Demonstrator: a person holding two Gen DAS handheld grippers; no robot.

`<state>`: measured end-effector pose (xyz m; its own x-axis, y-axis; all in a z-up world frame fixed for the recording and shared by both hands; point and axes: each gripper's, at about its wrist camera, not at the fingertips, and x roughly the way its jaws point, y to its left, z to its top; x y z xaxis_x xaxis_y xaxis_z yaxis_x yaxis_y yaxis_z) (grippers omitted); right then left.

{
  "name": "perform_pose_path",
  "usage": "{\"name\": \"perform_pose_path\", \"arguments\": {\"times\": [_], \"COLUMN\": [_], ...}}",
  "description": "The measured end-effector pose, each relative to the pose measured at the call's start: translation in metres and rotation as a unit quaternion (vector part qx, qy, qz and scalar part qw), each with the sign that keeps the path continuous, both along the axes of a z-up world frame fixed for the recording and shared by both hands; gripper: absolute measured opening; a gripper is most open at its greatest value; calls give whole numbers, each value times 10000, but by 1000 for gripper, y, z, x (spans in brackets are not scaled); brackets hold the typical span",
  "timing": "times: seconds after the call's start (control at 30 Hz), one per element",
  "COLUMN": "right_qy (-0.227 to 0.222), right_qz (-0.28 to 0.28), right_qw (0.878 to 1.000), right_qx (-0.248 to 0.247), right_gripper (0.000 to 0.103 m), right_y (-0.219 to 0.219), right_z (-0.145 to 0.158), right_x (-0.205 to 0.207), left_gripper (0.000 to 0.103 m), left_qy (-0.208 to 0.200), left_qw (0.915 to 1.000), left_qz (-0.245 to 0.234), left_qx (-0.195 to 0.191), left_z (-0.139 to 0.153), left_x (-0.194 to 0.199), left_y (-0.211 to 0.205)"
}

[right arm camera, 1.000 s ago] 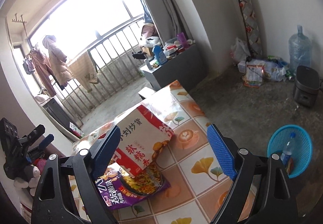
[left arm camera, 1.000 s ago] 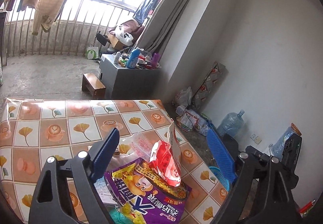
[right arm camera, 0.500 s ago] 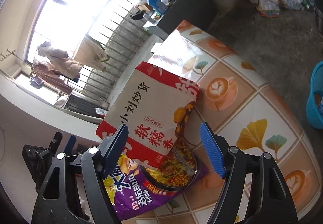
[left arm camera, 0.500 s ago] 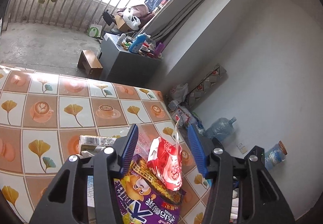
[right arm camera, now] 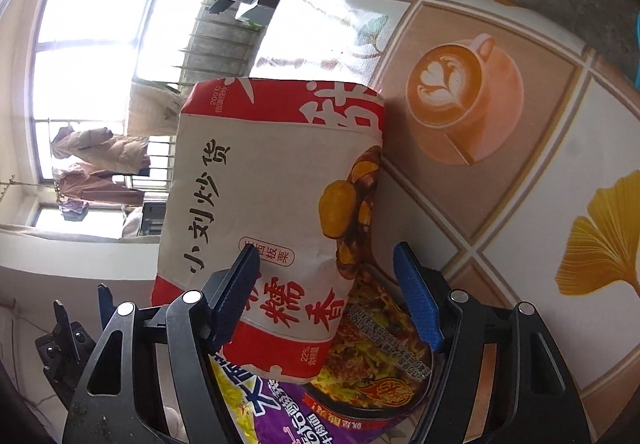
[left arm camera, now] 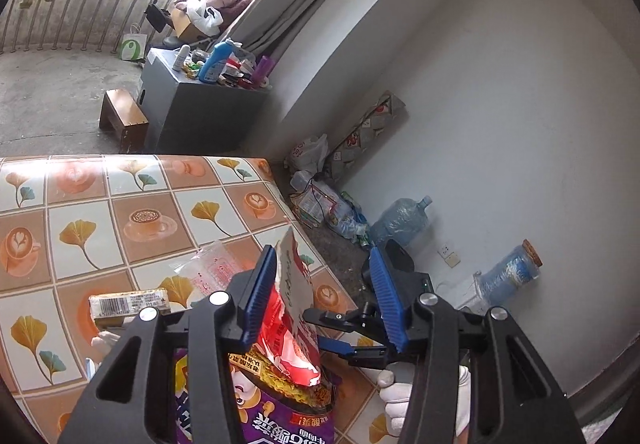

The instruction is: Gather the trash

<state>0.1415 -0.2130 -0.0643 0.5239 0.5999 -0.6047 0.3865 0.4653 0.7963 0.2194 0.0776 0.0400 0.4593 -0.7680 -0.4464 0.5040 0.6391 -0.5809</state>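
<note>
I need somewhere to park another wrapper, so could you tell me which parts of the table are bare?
Bare tablecloth runs from the far edge down to the clear plastic wrapper and barcoded packet. In the right wrist view, the coffee-cup and ginkgo tiles right of the chestnut bag are free. The near corner is crowded: chestnut bag on purple noodle packet, both grippers there.

Purple noodle packet point(left arm camera: 256, 410) cut off at 6 o'clock in both views; chestnut bag point(right arm camera: 276, 228) hides its top half. Wrapper point(left arm camera: 128, 304) print unreadable.
</note>
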Motion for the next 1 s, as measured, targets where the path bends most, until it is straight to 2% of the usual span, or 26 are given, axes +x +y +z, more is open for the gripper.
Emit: {"name": "perform_pose_path", "arguments": {"times": [0.07, 0.27, 0.37, 0.47, 0.7, 0.9, 1.0], "right_qy": [-19, 111, 20, -177, -612, -825, -936], "right_qz": [0, -102, -237, -369, -621, -639, -465], "right_qw": [10000, 9998, 9994, 9985, 9954, 9944, 9945], "right_qx": [-3, 118, 266, 351, 386, 184, -94], "right_gripper": [66, 38, 32, 25, 23, 23, 23], "right_y": [3, 2, -7, -15, -36, -44, -29], "right_z": [2, -5, -6, 3, 21, 27, 33], "right_x": [2, 2, -3, -12, -33, -54, -50], "left_gripper": [47, 47, 44, 42, 39, 39, 39], "left_qy": [112, 500, 552, 517, 299, 257, 374], "left_qw": [9998, 9960, 9945, 9950, 9958, 9934, 9928], "left_qz": [-65, -121, -143, -77, 225, 511, 596], "left_qx": [133, 737, 875, 853, 839, 997, 967], "left_z": [-7, -35, -42, -40, -22, -14, -14], "left_x": [4, 17, 18, 16, 3, -17, -29], "left_y": [-7, -24, -26, -19, 12, 48, 67]}}
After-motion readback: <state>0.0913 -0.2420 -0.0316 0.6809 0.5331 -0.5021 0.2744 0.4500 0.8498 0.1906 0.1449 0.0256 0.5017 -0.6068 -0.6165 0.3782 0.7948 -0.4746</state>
